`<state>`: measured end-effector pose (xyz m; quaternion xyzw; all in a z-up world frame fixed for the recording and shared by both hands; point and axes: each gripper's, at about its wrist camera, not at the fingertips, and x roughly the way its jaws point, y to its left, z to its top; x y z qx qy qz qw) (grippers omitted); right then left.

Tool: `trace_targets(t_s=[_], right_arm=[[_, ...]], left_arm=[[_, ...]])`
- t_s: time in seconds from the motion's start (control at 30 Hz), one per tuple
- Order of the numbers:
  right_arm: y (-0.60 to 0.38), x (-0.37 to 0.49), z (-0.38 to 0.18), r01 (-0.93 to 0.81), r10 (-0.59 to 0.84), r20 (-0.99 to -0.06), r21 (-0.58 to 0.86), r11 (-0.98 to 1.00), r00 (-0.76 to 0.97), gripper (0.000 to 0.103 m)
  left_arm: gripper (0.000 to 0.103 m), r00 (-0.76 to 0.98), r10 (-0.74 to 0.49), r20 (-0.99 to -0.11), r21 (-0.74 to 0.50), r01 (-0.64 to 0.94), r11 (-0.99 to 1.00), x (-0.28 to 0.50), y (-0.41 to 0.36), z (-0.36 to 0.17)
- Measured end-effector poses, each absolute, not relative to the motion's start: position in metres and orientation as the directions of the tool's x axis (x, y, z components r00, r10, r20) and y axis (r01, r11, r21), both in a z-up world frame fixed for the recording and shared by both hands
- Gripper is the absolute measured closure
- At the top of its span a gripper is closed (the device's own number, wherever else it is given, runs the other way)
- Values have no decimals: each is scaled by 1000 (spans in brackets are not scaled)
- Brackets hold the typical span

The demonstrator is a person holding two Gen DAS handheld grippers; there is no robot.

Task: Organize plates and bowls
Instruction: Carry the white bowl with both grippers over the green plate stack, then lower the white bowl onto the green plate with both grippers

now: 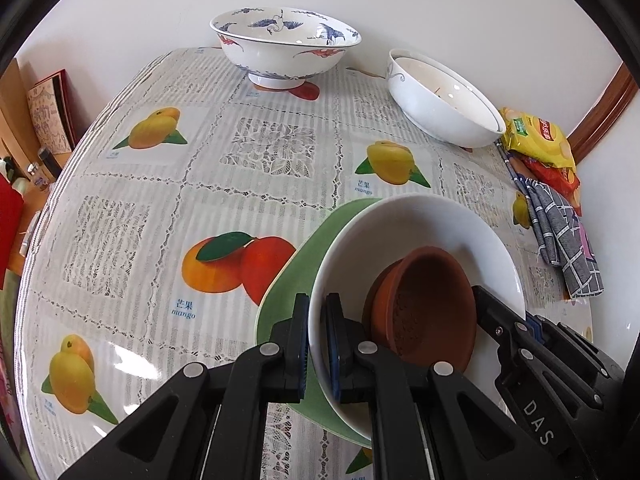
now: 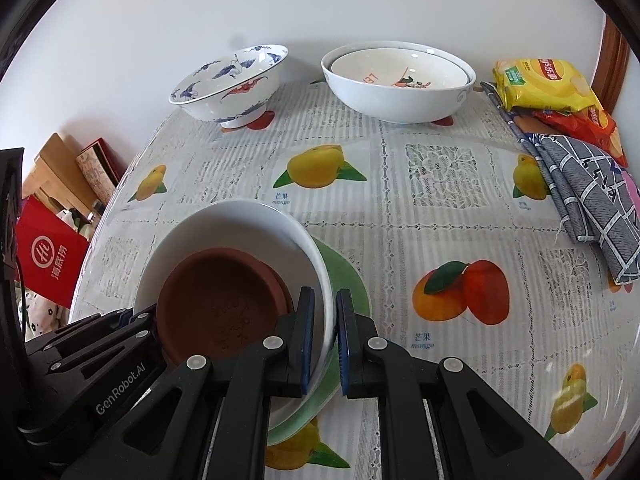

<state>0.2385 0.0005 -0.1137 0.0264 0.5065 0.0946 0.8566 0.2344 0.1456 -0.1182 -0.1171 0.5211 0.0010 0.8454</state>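
White bowl (image 1: 416,236) pinched at opposite rims by left claw (image 1: 317,344) and right claw (image 2: 324,340).
Uneven lifting could tip it, sliding the terracotta saucers (image 2: 218,304) onto the green plate (image 1: 288,292).

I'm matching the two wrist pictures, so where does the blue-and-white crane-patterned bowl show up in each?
Left wrist view: crane-patterned bowl stands top centre, at the table's far edge by the wall.
Right wrist view: crane-patterned bowl stands upper left, tilted by the lens.
Shared landmark: the nested white bowls stand to its right in both.
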Motion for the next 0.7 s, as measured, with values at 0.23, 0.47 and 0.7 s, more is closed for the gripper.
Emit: trace_targets(t_s=[0.23,0.47,0.7], right_arm=[[1,243,-119,-141,199,-865,150,979,461,93],[-4,246,-121,-148,232,-859,184,972,456,92],[-6,242,-113,-159,225,-857,169,973,465,89]], left_arm=[[94,467,-105,-878,-182,-123,976,238,146,-116],[90,473,-99,-876,-172,-113,979,238,146,-115],[86,462,-104,-881,-175,-113,978,235,147,-113]])
